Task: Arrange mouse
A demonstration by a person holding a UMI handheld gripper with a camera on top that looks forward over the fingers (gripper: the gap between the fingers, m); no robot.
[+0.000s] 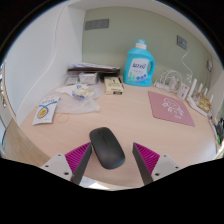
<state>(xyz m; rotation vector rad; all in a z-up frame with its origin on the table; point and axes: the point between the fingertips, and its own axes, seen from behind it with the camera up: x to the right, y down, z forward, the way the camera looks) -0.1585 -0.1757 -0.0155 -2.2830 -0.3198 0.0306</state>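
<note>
A black computer mouse (106, 147) lies on the light wooden desk (100, 115), between my two fingers and reaching a little ahead of them. My gripper (111, 160) is open: the magenta pads (76, 157) stand apart with a gap at each side of the mouse, which rests on the desk. A pink mouse mat (170, 107) lies beyond the fingers to the right.
A blue detergent bottle (140, 66) stands at the back of the desk. A small box (115, 85) and papers (84, 76) lie at the back left. A packet (45, 112) lies at the left. A wire rack (176, 82) stands at the back right.
</note>
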